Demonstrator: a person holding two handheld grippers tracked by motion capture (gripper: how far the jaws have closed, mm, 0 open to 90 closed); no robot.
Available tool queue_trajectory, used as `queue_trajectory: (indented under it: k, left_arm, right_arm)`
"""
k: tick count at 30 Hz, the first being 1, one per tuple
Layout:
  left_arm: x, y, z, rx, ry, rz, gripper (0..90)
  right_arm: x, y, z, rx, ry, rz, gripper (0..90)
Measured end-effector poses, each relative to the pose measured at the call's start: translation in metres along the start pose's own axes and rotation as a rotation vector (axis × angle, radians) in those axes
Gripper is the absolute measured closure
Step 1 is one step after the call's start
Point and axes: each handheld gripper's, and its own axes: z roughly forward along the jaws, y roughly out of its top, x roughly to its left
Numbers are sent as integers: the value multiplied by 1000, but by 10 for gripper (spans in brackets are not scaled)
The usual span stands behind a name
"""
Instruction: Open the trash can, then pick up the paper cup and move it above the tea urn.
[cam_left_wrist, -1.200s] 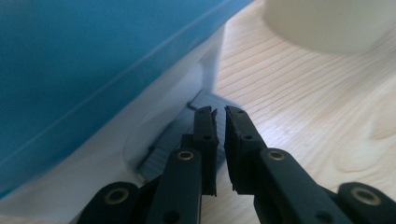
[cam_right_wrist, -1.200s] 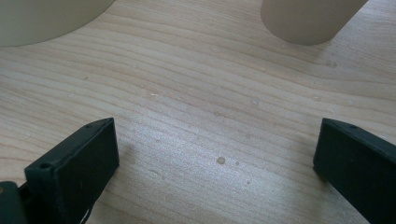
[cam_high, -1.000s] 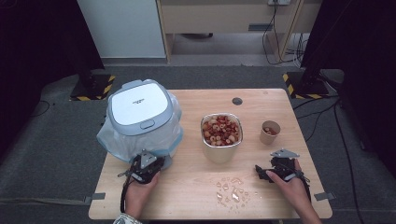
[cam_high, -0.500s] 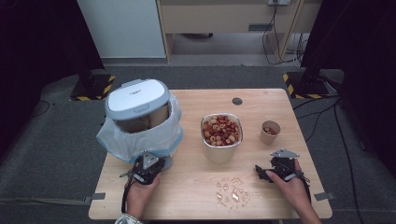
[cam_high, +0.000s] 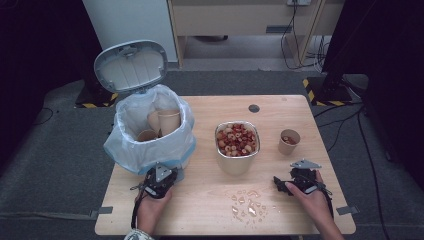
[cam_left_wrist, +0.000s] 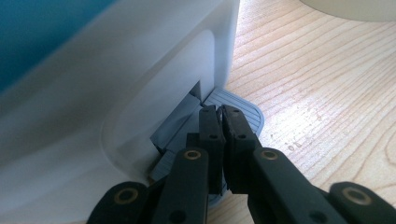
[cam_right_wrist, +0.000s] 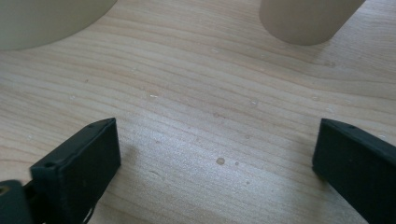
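Observation:
A white pedal bin (cam_high: 150, 142) lined with a pale blue bag stands at the table's left, its grey lid (cam_high: 131, 65) swung up and open. Paper cups (cam_high: 167, 120) lie inside it. My left gripper (cam_high: 159, 181) is at the bin's front foot; in the left gripper view its jaws (cam_left_wrist: 219, 114) are shut together, tips down on the grey pedal (cam_left_wrist: 243, 112). My right gripper (cam_high: 281, 186) rests low over the table at the right. Its jaws (cam_right_wrist: 215, 144) stand open, have just been closing a little, and have only bare wood between them.
A metal bowl (cam_high: 237, 145) of red and pale pieces stands mid-table. A small paper cup (cam_high: 289, 141) sits to its right. Clear scraps (cam_high: 247, 202) lie scattered near the front edge between my hands. A dark round spot (cam_high: 254, 108) marks the far side of the table.
The bin's lid has swung from closed to fully open, showing the cups inside. Both hands have stayed where they were.

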Motion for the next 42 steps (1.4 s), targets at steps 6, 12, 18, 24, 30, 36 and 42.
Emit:
queue_trajectory:
  k: [6,12,18,24,30,36,42]
  left_arm:
    - [-1,0,0,0,5,6,864]
    - [0,0,0,0,2,5,864]
    - [0,0,0,-1,1,5,864]
    - [0,0,0,-1,2,6,864]
    - [0,0,0,-1,3,5,864]
    - [0,0,0,-1,3,6,864]
    - [-1,0,0,-2,5,7,863]
  right_arm:
    - [-5,3,-4,-32,-16,37,50]
    - [-5,5,-6,-42,-26,37,55]
    - [-5,7,-9,-66,-46,50,59]
    - [-6,9,-13,-90,-70,63,66]
    - [-7,10,-15,-104,-69,73,65]
    - [-8,17,-22,-141,-95,86,65]
    - [-10,27,-25,-167,-94,95,49]
